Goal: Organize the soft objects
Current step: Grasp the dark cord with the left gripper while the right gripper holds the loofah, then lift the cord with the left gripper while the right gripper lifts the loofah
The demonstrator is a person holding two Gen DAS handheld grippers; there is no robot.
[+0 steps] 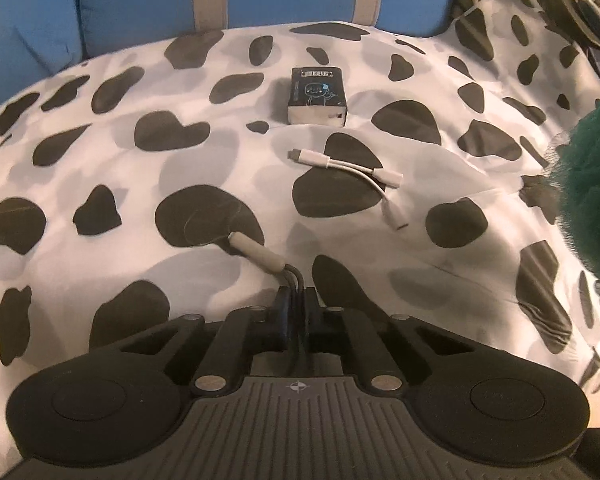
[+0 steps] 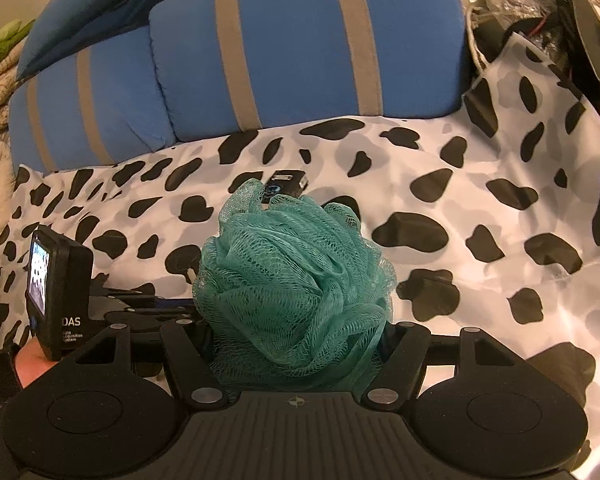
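A green mesh bath sponge (image 2: 296, 280) sits between the jaws of my right gripper (image 2: 298, 332), which is shut on it above the cow-print sheet (image 2: 480, 220); the sponge hides the fingertips. The same sponge shows at the right edge of the left wrist view (image 1: 596, 208). My left gripper (image 1: 296, 296) is shut on the dark wires of a cord with a beige sleeve (image 1: 254, 252) that lies on the sheet (image 1: 100, 160). The left gripper's camera unit (image 2: 58, 292) shows low at the left of the right wrist view.
A small black box (image 1: 316, 96) and a white adapter cable (image 1: 348, 172) lie on the sheet beyond the left gripper. Blue pillows with grey stripes (image 2: 300, 48) line the back. Dark clutter and cables (image 2: 560, 20) pile at the far right. A hand (image 2: 32, 360) holds the left gripper.
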